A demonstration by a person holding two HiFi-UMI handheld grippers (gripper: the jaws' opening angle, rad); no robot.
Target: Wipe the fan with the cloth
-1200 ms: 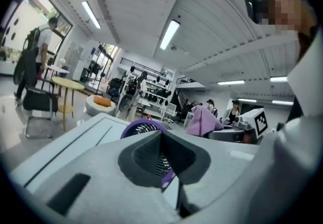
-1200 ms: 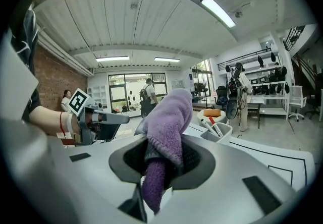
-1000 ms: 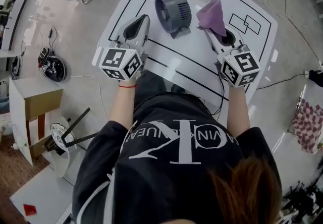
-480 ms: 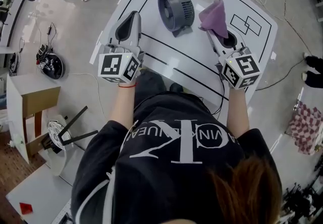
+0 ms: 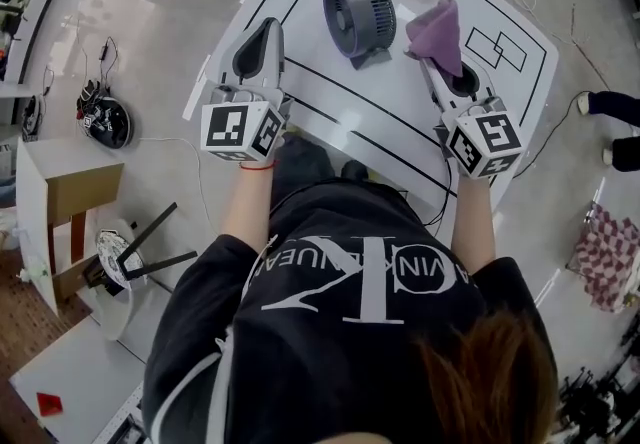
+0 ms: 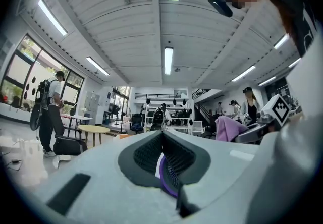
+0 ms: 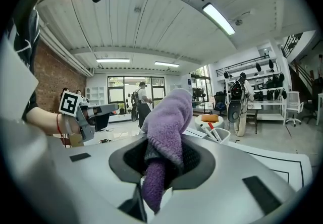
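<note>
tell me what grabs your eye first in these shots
The purple cloth stands out, clamped in the right tool just right of the grey fan on the white table. The left tool is shut and empty, near the table's left edge.

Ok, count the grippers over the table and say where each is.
2. The left gripper is by the table's left edge, jaws shut; the right gripper is right of the fan, jaws shut on the purple cloth. None seems hidden.

The head view looks steeply down on the tabletop [image 5: 390, 102]. The gripper views sit close behind their jaws, facing level. Each shows the other: right gripper [image 6: 242, 134] at 3 o'clock, left gripper [image 7: 113, 108] at 9.
</note>
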